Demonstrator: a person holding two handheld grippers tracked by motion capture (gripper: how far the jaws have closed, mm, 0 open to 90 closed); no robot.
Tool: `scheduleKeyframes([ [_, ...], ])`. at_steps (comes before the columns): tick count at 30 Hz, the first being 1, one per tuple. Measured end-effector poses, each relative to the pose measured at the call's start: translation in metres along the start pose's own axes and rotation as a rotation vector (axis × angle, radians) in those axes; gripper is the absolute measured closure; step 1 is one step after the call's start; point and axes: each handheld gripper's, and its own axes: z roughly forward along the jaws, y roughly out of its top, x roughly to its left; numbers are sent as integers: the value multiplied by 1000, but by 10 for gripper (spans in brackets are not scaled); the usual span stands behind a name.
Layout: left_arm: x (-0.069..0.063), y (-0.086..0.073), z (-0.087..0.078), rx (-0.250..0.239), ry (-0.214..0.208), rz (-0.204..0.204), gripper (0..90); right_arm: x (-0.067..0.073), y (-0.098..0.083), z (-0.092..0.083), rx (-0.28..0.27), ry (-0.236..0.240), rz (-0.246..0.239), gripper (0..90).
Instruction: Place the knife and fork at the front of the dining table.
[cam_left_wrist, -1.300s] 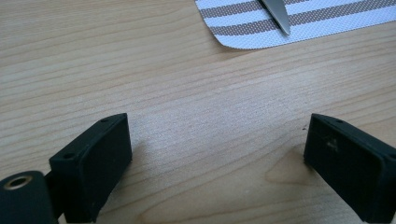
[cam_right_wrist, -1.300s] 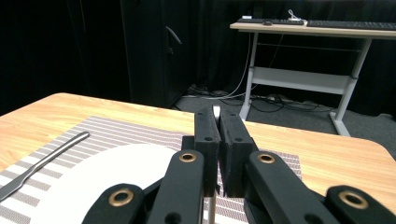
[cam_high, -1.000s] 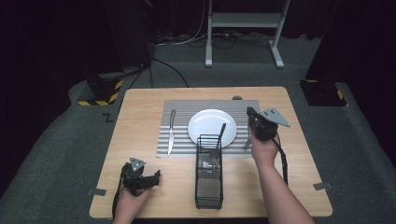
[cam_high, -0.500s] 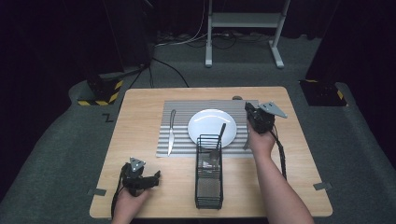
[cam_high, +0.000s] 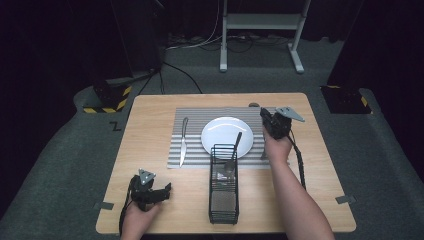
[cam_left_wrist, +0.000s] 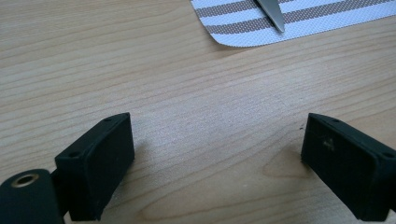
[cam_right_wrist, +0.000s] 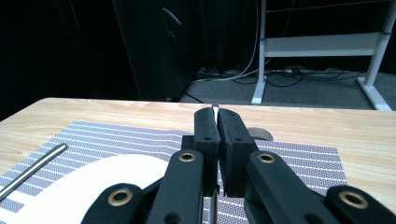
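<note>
My right claw (cam_right_wrist: 214, 135) pinched a thin silver utensil (cam_right_wrist: 215, 110), its handle upright between the pads, above the striped placemat (cam_right_wrist: 299, 163).

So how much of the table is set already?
Done: the plate and knife lie on the mat. In hand: the right gripper is shut on a thin metal piece of cutlery beside the plate. Left: one more piece leans in the rack, and the left gripper rests open on the table.

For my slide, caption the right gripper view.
Right gripper shut on a thin metal utensil above the striped placemat.
</note>
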Motion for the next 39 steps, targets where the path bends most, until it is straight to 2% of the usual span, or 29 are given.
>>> scheduleKeyframes([
  [5,-1,-1,-1,-8,-1,3,136,-4,-2,5,11,-9,16,868],
  [14,-1,-1,-1,-8,-1,3,138,-13,-6,18,55,-40,32,861],
  [17,-1,-1,-1,-8,-1,3,138,-19,-9,22,69,-45,55,859],
  [27,-1,-1,-1,-8,0,3,138,-23,-14,29,88,-61,66,856],
  [34,-2,-1,-1,-9,3,-2,139,-34,-18,32,129,-92,101,849],
  [39,-2,-1,-1,-9,3,-2,140,-35,-21,34,151,-106,98,857],
])
